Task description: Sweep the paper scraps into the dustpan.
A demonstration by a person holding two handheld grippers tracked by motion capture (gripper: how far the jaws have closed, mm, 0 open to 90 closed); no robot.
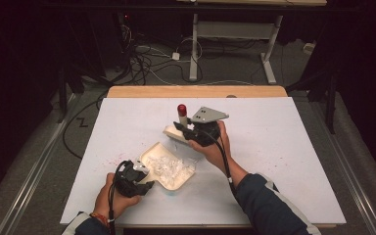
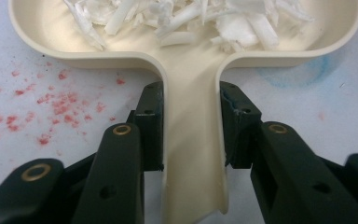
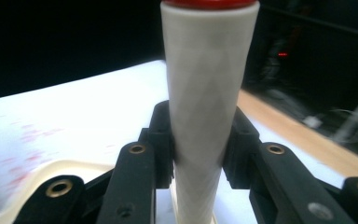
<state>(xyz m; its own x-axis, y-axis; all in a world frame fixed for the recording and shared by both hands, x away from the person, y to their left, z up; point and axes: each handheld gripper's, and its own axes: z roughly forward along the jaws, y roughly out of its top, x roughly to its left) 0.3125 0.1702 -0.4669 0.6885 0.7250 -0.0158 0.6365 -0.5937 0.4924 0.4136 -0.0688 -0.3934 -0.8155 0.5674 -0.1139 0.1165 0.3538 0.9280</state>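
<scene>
A cream scoop tray full of white shreds lies at the middle front of the white table. Its narrow handle runs between the jaws of my left gripper, which is shut on it; from above that gripper sits at the tray's near left corner. Just beyond the tray, my right gripper is shut on an upright white cylinder with a red cap. The cylinder stands tall between the right gripper jaws, over a flat cream piece.
Red specks dot the table sheet left of the tray, and a faint blue smear lies to its right. The table's wooden far edge borders a floor with cables and desk legs. The table's right half is bare.
</scene>
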